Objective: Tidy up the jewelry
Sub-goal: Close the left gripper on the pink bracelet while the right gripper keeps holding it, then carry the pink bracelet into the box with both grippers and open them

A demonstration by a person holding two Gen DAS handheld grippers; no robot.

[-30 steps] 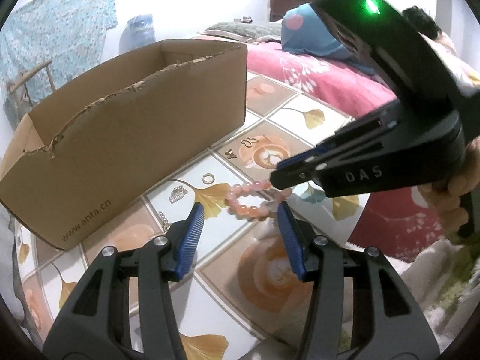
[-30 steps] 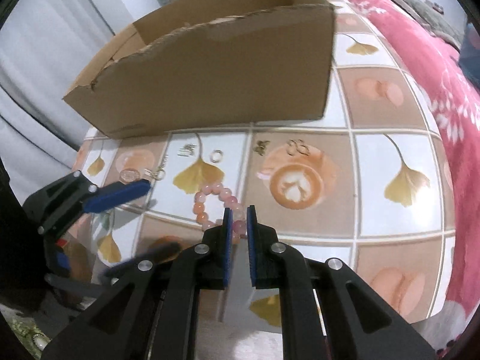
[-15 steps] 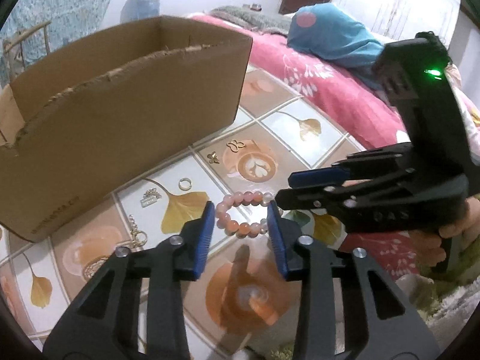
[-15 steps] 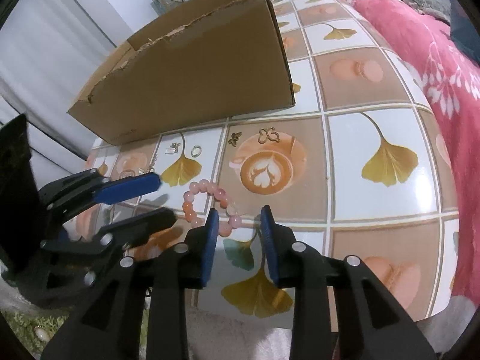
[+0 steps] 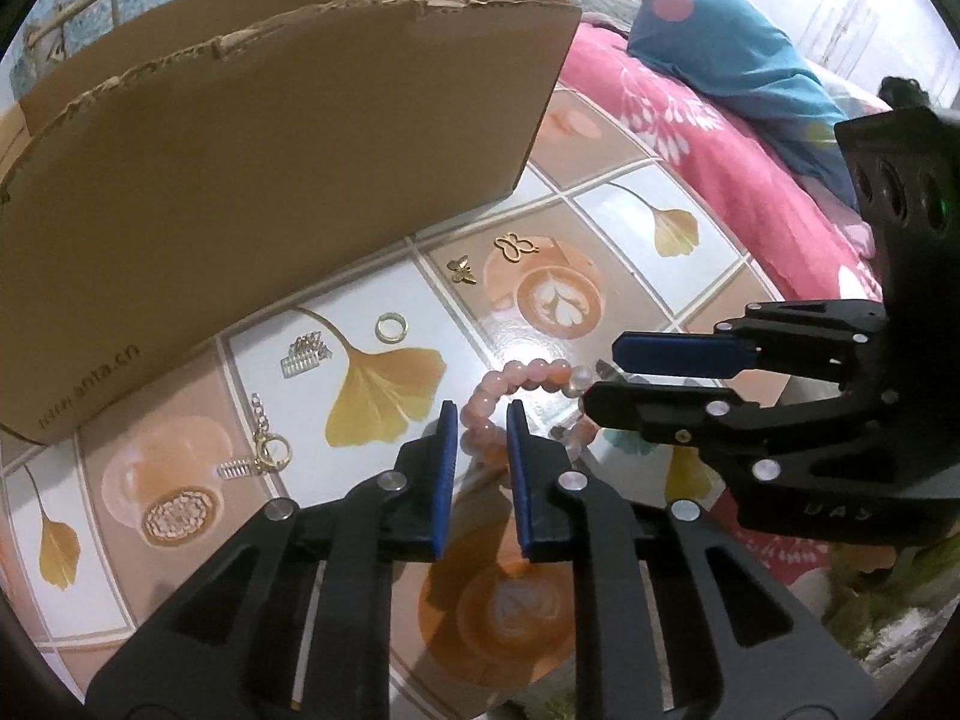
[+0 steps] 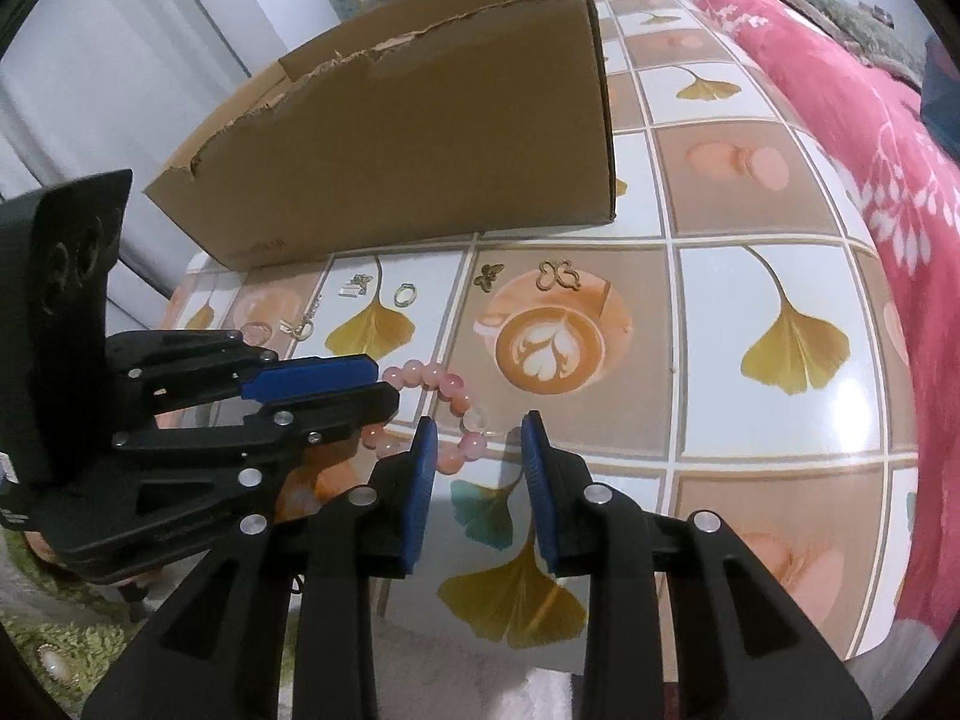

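Note:
A pink bead bracelet [image 5: 528,373] lies on the tiled table; it also shows in the right wrist view [image 6: 451,389]. My left gripper [image 5: 482,417] has its jaws narrowed around the bracelet's near left side, a small gap on each side of the beads. My right gripper [image 6: 474,429] is open over the bracelet's near right part. Each gripper shows in the other's view: the right gripper [image 5: 606,378] and the left gripper [image 6: 384,384]. A gold ring [image 5: 391,327], two gold butterfly charms [image 5: 517,246], a silver clip [image 5: 305,355] and a chain with clasp [image 5: 267,450] lie nearby.
An open cardboard box [image 5: 270,138] stands behind the jewelry, seen also in the right wrist view [image 6: 420,138]. A round filigree piece [image 5: 179,515] lies at the table's left. A pink floral blanket [image 5: 708,120] and blue cushion [image 5: 738,60] lie to the right.
My right gripper opened, having been nearly shut a second ago. My left gripper closed in from wide open and came down around the bracelet's left side. The bracelet stays on the table.

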